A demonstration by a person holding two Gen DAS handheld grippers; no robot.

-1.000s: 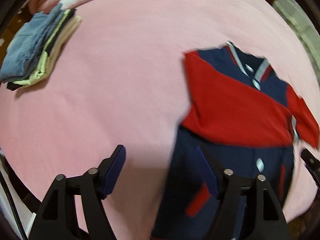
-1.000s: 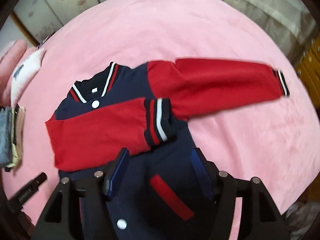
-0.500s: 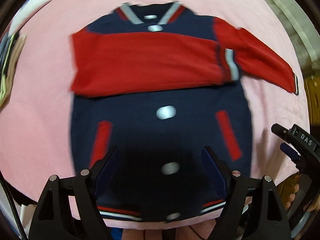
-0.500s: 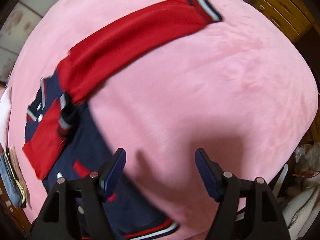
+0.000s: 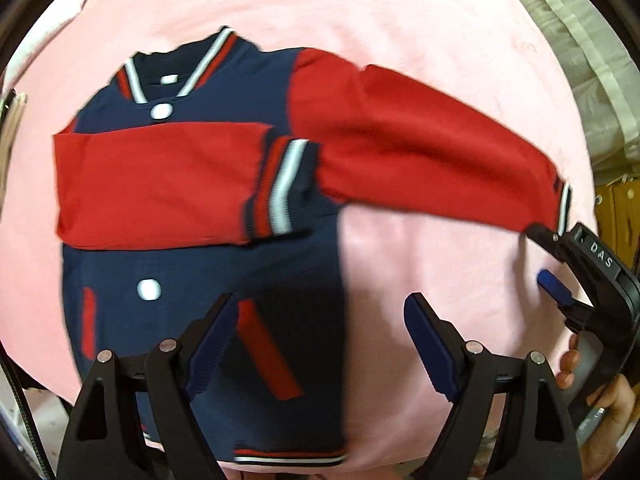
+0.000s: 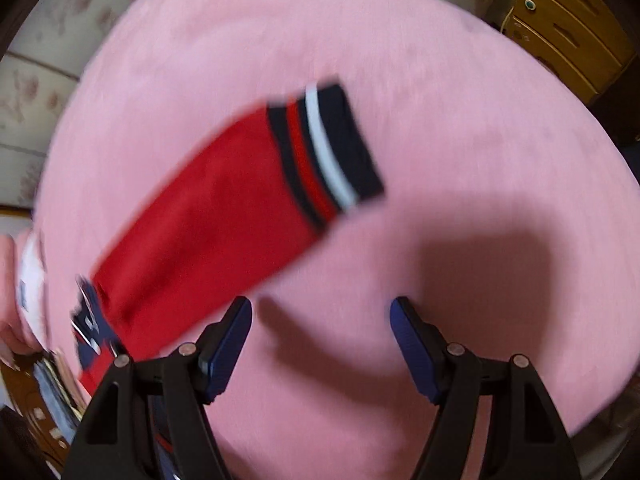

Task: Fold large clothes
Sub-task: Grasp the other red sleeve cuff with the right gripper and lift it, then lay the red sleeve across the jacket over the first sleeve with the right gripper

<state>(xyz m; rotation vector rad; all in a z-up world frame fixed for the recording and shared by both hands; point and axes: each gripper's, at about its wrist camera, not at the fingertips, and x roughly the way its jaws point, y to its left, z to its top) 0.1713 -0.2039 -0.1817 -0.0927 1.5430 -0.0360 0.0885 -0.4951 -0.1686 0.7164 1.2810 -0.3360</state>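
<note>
A navy varsity jacket [image 5: 224, 272] with red sleeves lies face up on the pink blanket [image 5: 420, 8]. One red sleeve [image 5: 160, 184] is folded across the chest. The other sleeve [image 5: 420, 152] stretches out to the right, and its striped cuff [image 6: 324, 152] shows in the right wrist view. My left gripper [image 5: 316, 340] is open and empty above the jacket's lower right side. My right gripper [image 6: 320, 340] is open and empty over the blanket, just short of the outstretched cuff; it also shows in the left wrist view [image 5: 548, 260].
A stack of folded clothes [image 6: 52, 384] sits at the blanket's left edge. A wooden drawer chest [image 6: 568, 28] stands beyond the bed at the right. A curtain [image 5: 580, 52] hangs past the far right edge.
My left gripper's view has swung right, from the jacket body to its right side. My right gripper has moved out along the outstretched sleeve to its cuff. Both stay open.
</note>
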